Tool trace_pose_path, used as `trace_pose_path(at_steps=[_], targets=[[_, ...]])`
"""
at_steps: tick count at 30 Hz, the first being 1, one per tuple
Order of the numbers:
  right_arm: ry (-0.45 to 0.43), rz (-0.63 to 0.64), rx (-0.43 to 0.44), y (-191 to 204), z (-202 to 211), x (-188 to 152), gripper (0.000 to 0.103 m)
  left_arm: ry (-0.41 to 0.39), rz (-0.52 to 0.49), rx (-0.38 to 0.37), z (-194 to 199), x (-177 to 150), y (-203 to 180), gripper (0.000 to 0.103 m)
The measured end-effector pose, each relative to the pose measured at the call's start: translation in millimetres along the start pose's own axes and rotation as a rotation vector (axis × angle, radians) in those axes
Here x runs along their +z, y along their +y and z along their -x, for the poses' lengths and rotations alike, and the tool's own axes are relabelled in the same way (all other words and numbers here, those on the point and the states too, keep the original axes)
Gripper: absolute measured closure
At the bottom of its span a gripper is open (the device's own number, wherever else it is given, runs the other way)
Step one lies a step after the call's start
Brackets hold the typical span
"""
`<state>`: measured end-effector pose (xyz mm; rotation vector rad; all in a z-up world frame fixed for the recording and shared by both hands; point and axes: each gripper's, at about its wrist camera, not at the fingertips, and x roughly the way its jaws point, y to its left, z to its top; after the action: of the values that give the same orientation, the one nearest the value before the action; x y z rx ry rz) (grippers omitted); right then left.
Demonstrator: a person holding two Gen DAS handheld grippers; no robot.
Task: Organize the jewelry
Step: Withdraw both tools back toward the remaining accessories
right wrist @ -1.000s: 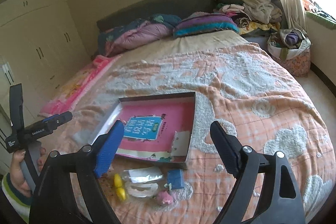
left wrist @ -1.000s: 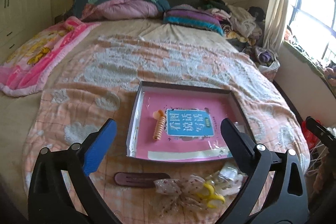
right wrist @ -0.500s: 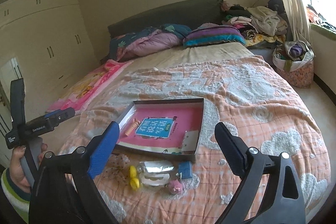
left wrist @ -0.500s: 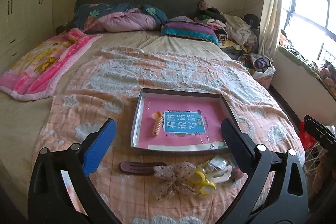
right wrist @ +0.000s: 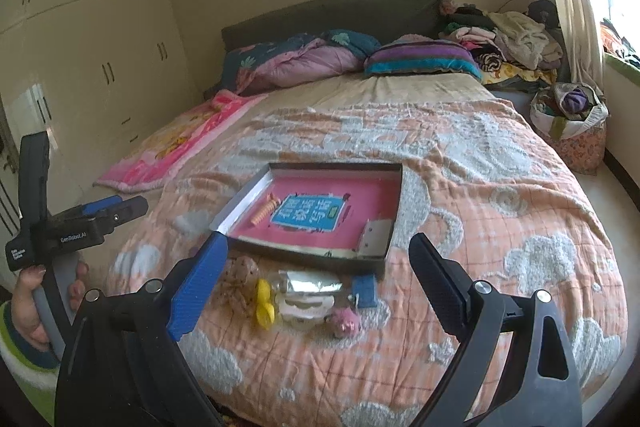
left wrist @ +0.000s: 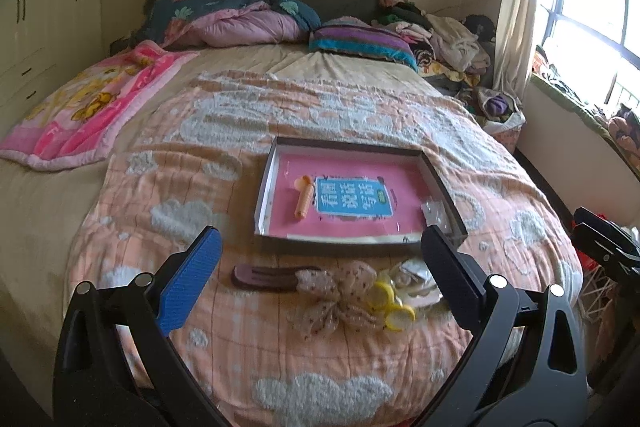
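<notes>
A shallow box (left wrist: 264, 195) with a pink floor and a blue label lies on the bed; an orange spiral hair tie (left wrist: 303, 201) and a small clear packet (left wrist: 434, 211) lie inside. In front of it lie a brown hair clip (left wrist: 264, 277), a dotted bow (left wrist: 332, 301) and yellow rings (left wrist: 390, 307). My left gripper (left wrist: 320, 239) hovers open and empty short of these. In the right wrist view, my right gripper (right wrist: 319, 243) is open and empty near the box (right wrist: 304, 255), above a silver packet (right wrist: 312, 283), a blue box (right wrist: 365, 293) and a pink piece (right wrist: 345, 323).
The peach quilt (left wrist: 200, 155) covers the bed, with a pink blanket (left wrist: 92, 111) at left and pillows (left wrist: 360, 41) at the head. A clothes pile (left wrist: 452, 39) and a basket (right wrist: 572, 123) sit near the window. A hand (right wrist: 32, 307) holds the left gripper.
Both grippers have drawn back from the box, so more of the quilt's front edge shows. The right gripper's jaws stand a little wider than a second ago.
</notes>
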<state>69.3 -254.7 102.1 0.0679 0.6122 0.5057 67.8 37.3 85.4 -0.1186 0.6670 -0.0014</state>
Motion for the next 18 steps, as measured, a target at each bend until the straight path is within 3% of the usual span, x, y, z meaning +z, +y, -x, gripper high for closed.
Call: trace_pose_path(at_steps=[18], targets=[[0.113, 0.100, 0.019, 27.6, -15.1, -39.8, 0.012, 0.096, -0.022, -0.010, -6.0, -46.4, -6.9, 0.010]])
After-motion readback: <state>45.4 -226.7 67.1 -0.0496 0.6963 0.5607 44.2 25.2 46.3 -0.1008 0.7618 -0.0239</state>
